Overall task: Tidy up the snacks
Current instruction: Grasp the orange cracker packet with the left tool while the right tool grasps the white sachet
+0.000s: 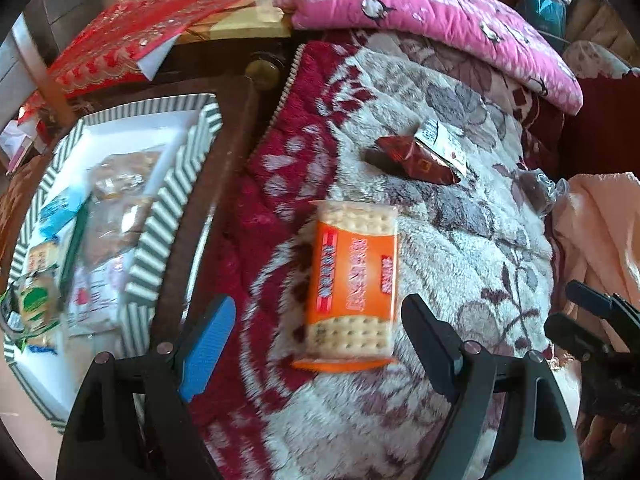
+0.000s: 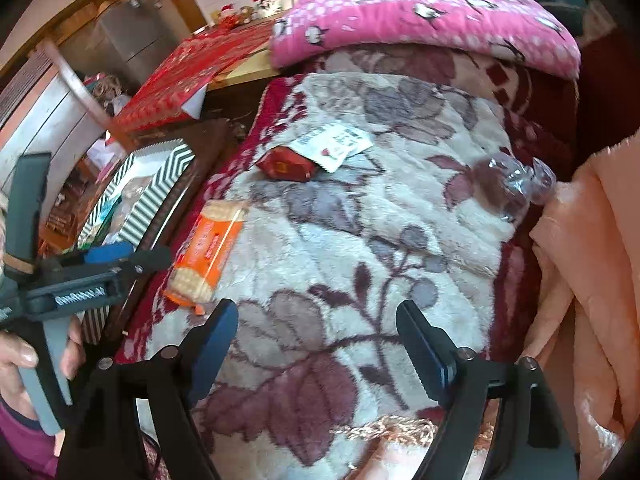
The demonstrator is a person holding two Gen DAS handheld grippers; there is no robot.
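So in the left wrist view, the left claw (image 1: 316, 320) was pointed down at a fuzzy flowered blanket (image 1: 460, 240) with its jaws spread wide and nothing pinched between them. An orange pack of crackers (image 1: 352, 284) lay flat on the blanket right between the two fingers, but the pads weren't touching it on either side. Further up the blanket sat a dark red snack packet (image 1: 416, 158) with a small white wrapper (image 1: 440, 140) right against it, and off to the right was some crumpled clear plastic (image 1: 540, 192). On the left, a striped box (image 1: 176, 200) was already holding several wrapped snacks, kind of blurry so I couldn't tell what they all were. A pink pillow (image 1: 432, 20) lay along the top of the blanket, and the tip of the right claw (image 1: 576, 308) poked in at the right edge. Over in the right wrist view, the right claw (image 2: 316, 336) also stood wide apart, hanging over a bare patch of the blanket (image 2: 360, 240) with nothing between the fingers. The pack of crackers (image 2: 208, 252) was up and to the left of it, near the blanket's red border, with the left claw (image 2: 128, 254) just beside it and a hand (image 2: 24, 356) wrapped round that tool's grey handle. The red snack packet (image 2: 286, 166) and white wrapper (image 2: 332, 146) lay further back, the clear plastic (image 2: 516, 184) was off to the right, and the striped box (image 2: 160, 192) sat beyond the blanket's left edge.
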